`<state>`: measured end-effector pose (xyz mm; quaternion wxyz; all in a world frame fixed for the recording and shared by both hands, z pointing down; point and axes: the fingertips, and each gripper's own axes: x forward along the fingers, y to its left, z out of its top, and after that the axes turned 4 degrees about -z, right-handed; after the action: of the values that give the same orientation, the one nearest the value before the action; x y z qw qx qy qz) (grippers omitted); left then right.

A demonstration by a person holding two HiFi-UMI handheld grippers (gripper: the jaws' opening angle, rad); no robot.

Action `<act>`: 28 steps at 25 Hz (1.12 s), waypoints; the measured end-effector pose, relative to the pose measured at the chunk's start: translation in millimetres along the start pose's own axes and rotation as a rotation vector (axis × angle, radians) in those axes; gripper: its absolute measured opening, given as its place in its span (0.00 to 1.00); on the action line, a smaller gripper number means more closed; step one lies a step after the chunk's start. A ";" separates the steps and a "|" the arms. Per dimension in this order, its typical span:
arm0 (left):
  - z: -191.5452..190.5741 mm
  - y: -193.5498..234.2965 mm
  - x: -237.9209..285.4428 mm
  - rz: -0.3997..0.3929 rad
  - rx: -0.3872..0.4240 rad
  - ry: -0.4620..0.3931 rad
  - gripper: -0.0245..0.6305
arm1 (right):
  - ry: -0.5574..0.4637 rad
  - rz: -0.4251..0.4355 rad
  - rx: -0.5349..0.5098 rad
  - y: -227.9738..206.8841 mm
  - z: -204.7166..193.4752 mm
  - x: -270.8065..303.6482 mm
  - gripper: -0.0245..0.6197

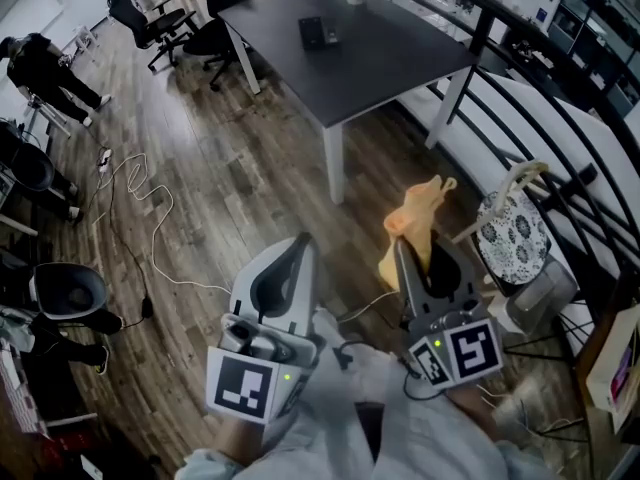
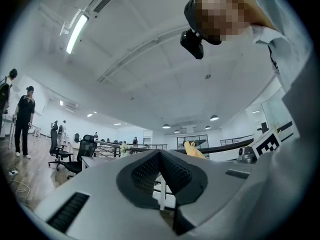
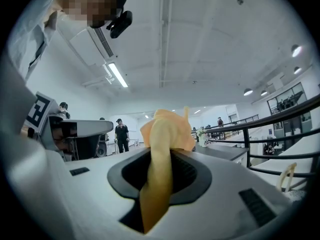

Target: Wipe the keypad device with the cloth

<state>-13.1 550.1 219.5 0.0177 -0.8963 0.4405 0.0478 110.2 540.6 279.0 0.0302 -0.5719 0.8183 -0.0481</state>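
Observation:
An orange cloth (image 1: 416, 230) sticks up out of my right gripper (image 1: 402, 245), which is shut on it; in the right gripper view the cloth (image 3: 163, 149) runs down between the jaws. My left gripper (image 1: 303, 240) is shut with nothing in it, its dark pads (image 2: 160, 171) pressed together. Both grippers are held close to my body, pointing up and forward over the floor. A dark flat device (image 1: 322, 33) lies on the grey table (image 1: 370, 63) far ahead.
Wood floor with a white cable (image 1: 140, 198) lies below. Black office chairs (image 1: 165, 23) stand beyond the table. A black railing (image 1: 560, 78) runs along the right. A patterned bag (image 1: 512, 230) hangs near it. People (image 1: 45, 73) stand at the far left.

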 end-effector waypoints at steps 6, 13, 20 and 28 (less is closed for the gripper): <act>-2.0 1.4 -3.0 0.007 -0.001 0.010 0.06 | 0.016 0.009 0.007 5.2 -5.1 2.9 0.19; -11.1 14.2 7.7 -0.001 -0.014 0.012 0.06 | 0.029 -0.015 -0.001 -1.4 -11.2 12.7 0.19; -15.4 35.6 48.0 -0.029 -0.032 0.005 0.06 | 0.047 -0.043 -0.011 -21.1 -9.4 44.2 0.19; -23.5 71.4 102.9 -0.060 -0.040 0.001 0.06 | 0.061 -0.067 -0.012 -44.4 -9.6 100.3 0.19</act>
<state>-5.5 423.6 233.2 0.0008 -0.9094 0.4123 0.0556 116.2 431.7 294.1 0.0003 -0.5974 0.7996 -0.0615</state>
